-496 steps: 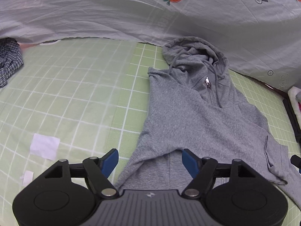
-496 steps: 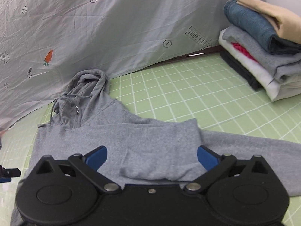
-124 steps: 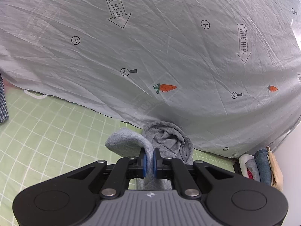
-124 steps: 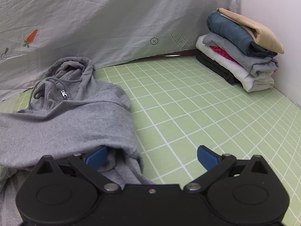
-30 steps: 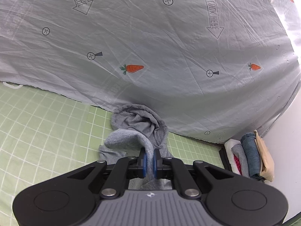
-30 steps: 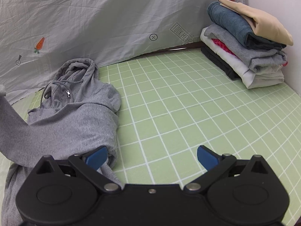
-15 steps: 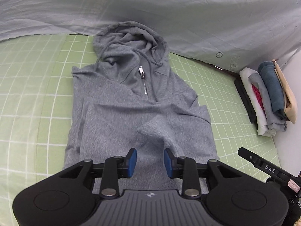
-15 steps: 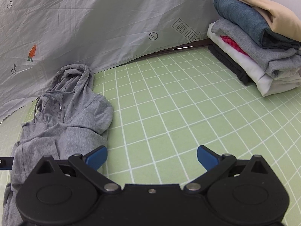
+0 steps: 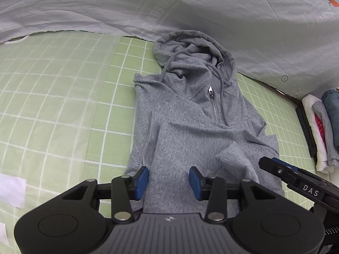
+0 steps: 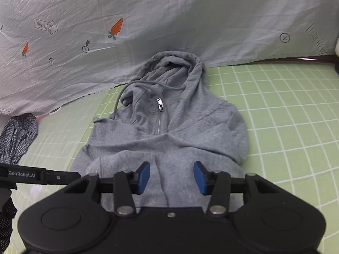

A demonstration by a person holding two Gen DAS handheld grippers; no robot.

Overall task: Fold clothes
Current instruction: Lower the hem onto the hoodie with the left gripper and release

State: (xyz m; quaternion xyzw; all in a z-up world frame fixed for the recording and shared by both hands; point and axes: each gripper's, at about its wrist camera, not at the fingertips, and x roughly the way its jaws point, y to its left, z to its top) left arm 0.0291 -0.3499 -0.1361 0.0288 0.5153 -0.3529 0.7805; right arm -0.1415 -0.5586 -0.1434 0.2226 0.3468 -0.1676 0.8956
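A grey zip hoodie point(image 9: 190, 131) lies on the green grid mat point(image 9: 53, 105), hood toward the backdrop, both sleeves folded across its body. My left gripper point(image 9: 168, 182) hovers over the hoodie's lower left part. Its jaws are closing, fabric lies under the gap, and the pads press nothing. In the right wrist view the hoodie point(image 10: 169, 144) fills the middle, and my right gripper point(image 10: 171, 177) is over its lower body, jaws closing with no cloth pinched. One of the right gripper's fingers point(image 9: 275, 168) shows at the hoodie's right edge.
A stack of folded clothes point(image 9: 322, 131) sits at the far right by the wall. A grey printed sheet point(image 9: 190, 10) hangs behind the mat. A checked garment point(image 10: 17, 135) lies at the left edge. A white paper patch point(image 9: 10, 190) is stuck on the mat.
My left gripper let go of the sleeve, sank and tipped down over the hoodie; the sleeve now lies across the body. My right gripper swung left over the hoodie and its jaws narrowed.
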